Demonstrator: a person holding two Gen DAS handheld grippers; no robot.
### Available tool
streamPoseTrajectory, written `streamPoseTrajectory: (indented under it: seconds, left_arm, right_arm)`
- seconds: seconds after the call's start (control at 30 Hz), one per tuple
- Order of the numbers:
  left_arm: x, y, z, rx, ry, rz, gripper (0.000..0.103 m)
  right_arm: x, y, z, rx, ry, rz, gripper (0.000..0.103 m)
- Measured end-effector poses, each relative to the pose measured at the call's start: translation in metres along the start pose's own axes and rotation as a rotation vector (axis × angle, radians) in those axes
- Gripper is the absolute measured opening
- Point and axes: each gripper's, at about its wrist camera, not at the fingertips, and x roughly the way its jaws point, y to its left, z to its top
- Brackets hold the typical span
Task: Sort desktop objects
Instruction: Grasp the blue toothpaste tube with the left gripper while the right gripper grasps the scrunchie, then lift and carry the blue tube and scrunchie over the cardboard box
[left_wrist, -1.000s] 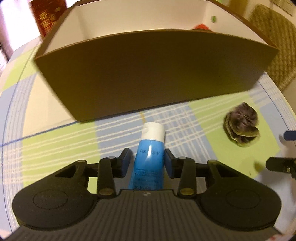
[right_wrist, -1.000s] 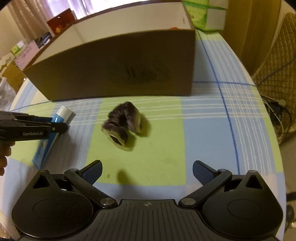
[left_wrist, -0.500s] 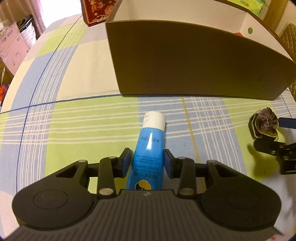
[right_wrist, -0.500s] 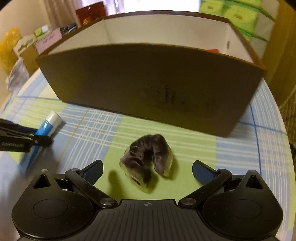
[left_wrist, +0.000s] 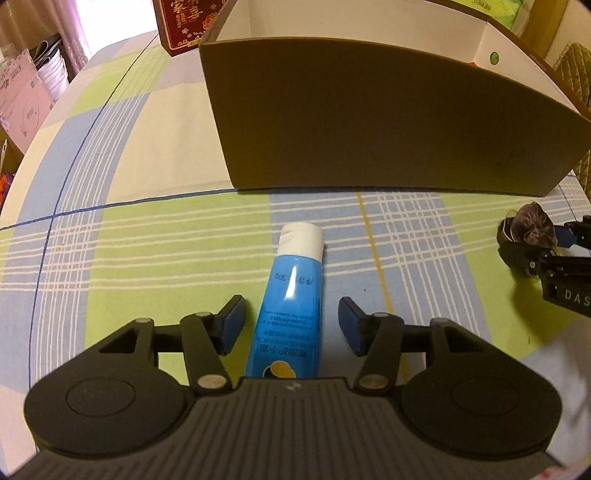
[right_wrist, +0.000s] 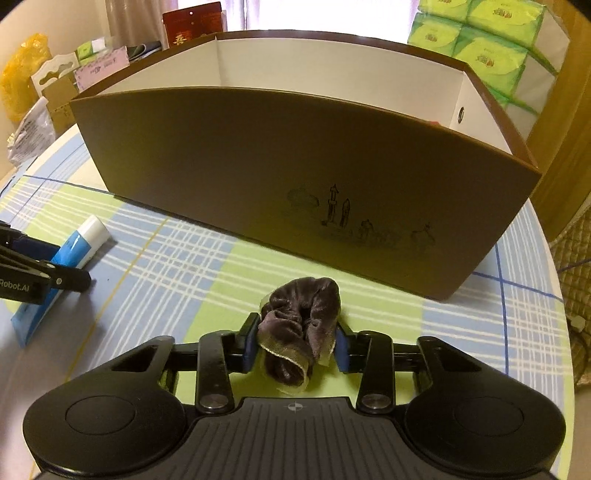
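- Right now my right tongs (right_wrist: 294, 349) are clamped on the brown velvet scrunchie (right_wrist: 301, 325), low over the plaid tabletop (right_wrist: 229, 280).
- My left tongs (left_wrist: 291, 325) stand apart, pads either side of the blue tube (left_wrist: 290, 314), touching neither side.
- Tube lies flat, white cap (left_wrist: 301, 240) toward the brown box (right_wrist: 295, 177).
- Box sits just beyond both things.

Surface: table (left_wrist: 155, 236), checked cloth.
At 12 o'clock: brown box (left_wrist: 369, 122).
Centre: blue tube (left_wrist: 291, 302), lying flat.
At 11 o'clock: red box (left_wrist: 184, 22).
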Motion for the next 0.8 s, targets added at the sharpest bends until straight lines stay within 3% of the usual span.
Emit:
streamPoseTrajectory:
  seconds: [0.5,0.63,0.8]
  left_arm:
    - [0.0004,0.0055,-0.0006,0.032,-0.027,-0.017,0.051]
    - [-0.0009,0.0057,-0.0006,0.048,-0.039,-0.028,0.033]
    - [-0.002,0.0061,-0.0022,0.054,-0.043,-0.031,0.029]
  right_arm:
    - [-0.004,-0.0004,-0.0043,0.005,-0.004,0.001,0.035]
    - [-0.0038,-0.0013,-0.0048,0.007,-0.005,-0.001,0.035]
    - [-0.0035,-0.0014,-0.0056,0.006,-0.005,-0.003,0.035]
